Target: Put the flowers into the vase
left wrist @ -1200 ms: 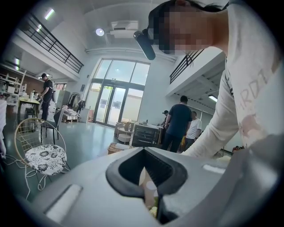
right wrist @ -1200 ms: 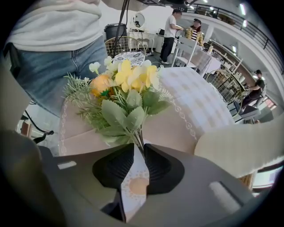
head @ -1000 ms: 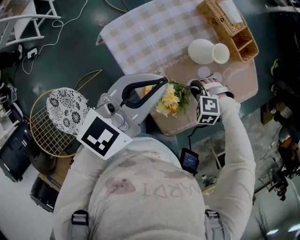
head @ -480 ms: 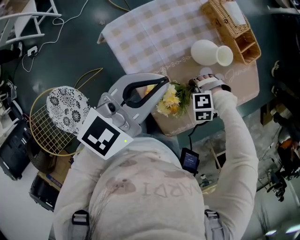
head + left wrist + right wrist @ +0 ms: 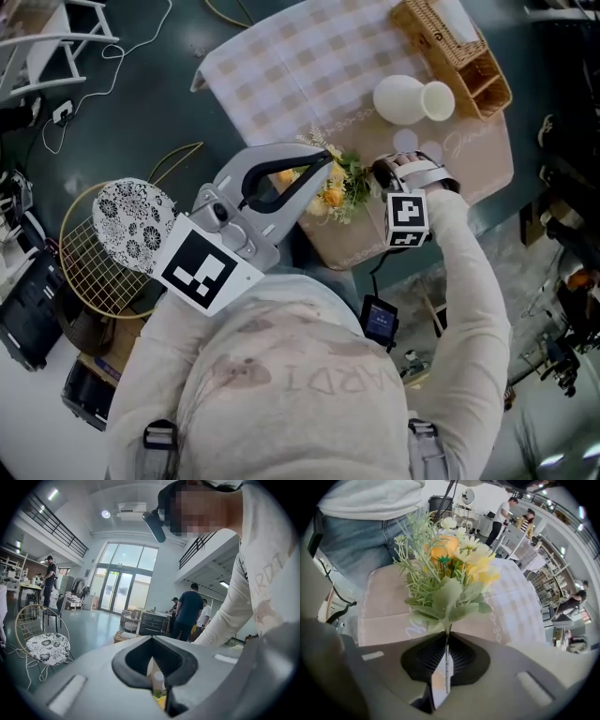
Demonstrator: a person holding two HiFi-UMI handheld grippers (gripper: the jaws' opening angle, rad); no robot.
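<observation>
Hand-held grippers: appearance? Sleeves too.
The left hand-held gripper and right hand-held gripper have grey moulded shells, black ribbed pads, and each a white cube with black square markers. Long off-white sleeves.

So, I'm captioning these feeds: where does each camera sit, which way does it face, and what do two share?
Head view: on the person's head, facing steeply down; shoulders, sleeves, left gripper, right gripper show.
Left gripper view: on that gripper, facing level across the hall; a sleeve shows.
Right gripper view: on that gripper, facing down at the cloth; jeans show; its jaws just closed on the flowers.
Shared: head and right gripper views show flowers, cloth.
</observation>
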